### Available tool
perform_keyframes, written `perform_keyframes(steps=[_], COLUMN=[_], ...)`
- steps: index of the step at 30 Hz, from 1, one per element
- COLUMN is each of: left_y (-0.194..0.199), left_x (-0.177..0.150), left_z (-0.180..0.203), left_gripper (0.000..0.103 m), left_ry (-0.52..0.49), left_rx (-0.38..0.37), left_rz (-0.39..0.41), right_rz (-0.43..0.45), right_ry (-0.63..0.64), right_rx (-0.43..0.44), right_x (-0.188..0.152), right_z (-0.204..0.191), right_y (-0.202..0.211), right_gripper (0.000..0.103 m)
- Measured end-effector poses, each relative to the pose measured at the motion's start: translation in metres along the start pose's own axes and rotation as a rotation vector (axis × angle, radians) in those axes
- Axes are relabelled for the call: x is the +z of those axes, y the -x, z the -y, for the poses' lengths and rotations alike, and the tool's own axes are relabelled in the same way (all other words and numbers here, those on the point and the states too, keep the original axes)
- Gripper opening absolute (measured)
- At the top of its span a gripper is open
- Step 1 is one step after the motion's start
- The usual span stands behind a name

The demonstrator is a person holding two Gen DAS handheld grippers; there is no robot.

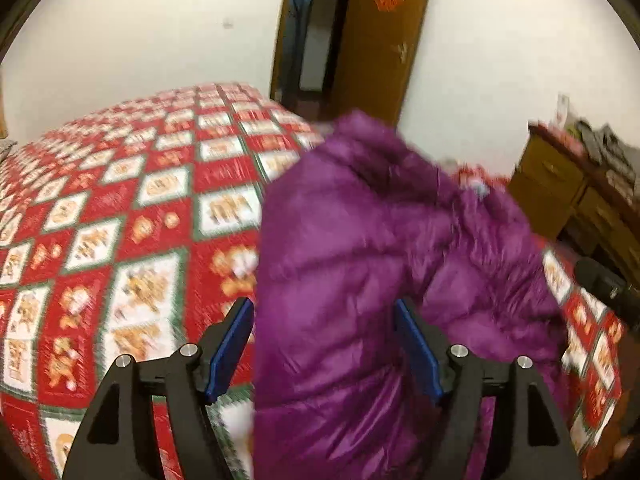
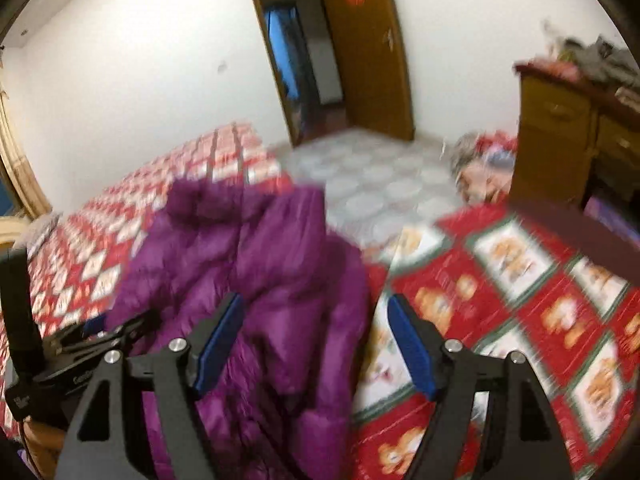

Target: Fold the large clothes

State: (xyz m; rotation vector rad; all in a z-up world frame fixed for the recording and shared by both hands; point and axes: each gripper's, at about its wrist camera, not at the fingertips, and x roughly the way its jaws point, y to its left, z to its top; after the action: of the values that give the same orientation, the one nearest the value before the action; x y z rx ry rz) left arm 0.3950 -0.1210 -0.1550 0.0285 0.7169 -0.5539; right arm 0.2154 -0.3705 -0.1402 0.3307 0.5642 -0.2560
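Over on my left the red bedspread (image 1: 120,220), checked with white cartoon squares, covers the bed. My left gripper (image 1: 324,344) hangs above it with its blue pads (image 1: 228,352) spread wide; nothing is pinched, though the purple puffer jacket (image 1: 360,260) fills most of the gap between them and seems to lie under the fingers rather than in them. The jacket sits bunched in a quilted heap on the bedspread, its collar end away from me. In the right wrist view the jacket (image 2: 260,264) lies left of centre, and my right gripper (image 2: 316,344) is also splayed open, its left pad (image 2: 218,344) over the purple fabric and its right one over bare bedspread (image 2: 520,300). Beyond the bed stands an open wooden door (image 2: 368,48), and at far right a wooden dresser (image 2: 560,128). Both views are blurred.
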Motion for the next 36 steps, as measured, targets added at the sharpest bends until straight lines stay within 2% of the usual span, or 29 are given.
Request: perform_keyframes(steps=[2,4,6,8,12,14,17,20,26,30,34,36], left_y=[0.0,-0.004,-0.011,-0.021,-0.039,-0.048,-0.056,-0.063,-0.077,-0.088,-0.075,-0.056], left_x=[0.011,0.02,0.024,0.025,0.021,0.018,0.016,0.015,0.011,0.012,0.009,0.004], left_z=[0.001,0.005,0.01,0.017,0.029,0.033,0.042,0.048,0.045,0.042,0.042,0.041], left_gripper=[0.073,0.073,0.073,0.073,0.074,0.078,0.084,0.086,0.088,0.092,0.092,0.092], left_ry=[-0.003,-0.01,-0.031,-0.06,-0.114,-0.13,-0.155,-0.168,-0.145,-0.118,-0.134,-0.15], left_rx=[0.025,0.049,0.07,0.108,0.157,0.157,0.176,0.187,0.176,0.164,0.144,0.13], left_rz=[0.013,0.013,-0.001,-0.018,-0.041,-0.053,-0.055,-0.057,-0.052,-0.083,-0.098,-0.093], right_rz=[0.022,0.007,-0.027,-0.082,-0.207,-0.229,-0.223,-0.211,-0.188,-0.186,-0.186,-0.188], right_ry=[0.016,0.021,0.003,0.017,0.044,0.025,0.01,-0.006,0.0,-0.01,0.022,0.03], right_rx=[0.012,0.019,0.063,0.044,-0.049,-0.064,-0.081,-0.09,-0.122,-0.127,-0.153,-0.149], right_x=[0.02,0.036,0.05,0.052,0.026,0.01,-0.003,-0.009,-0.011,-0.008,-0.006,-0.006], right_z=[-0.007,-0.02,-0.034,-0.045,-0.05,-0.041,-0.03,-0.021,-0.03,-0.029,-0.036,-0.038], right_y=[0.002,-0.009,-0.032,-0.06,-0.103,-0.107,-0.099,-0.095,-0.097,-0.1,-0.102,-0.099], right_gripper=[0.077,0.076,0.06,0.058,0.054,0.054,0.053,0.053,0.053,0.053,0.055,0.059])
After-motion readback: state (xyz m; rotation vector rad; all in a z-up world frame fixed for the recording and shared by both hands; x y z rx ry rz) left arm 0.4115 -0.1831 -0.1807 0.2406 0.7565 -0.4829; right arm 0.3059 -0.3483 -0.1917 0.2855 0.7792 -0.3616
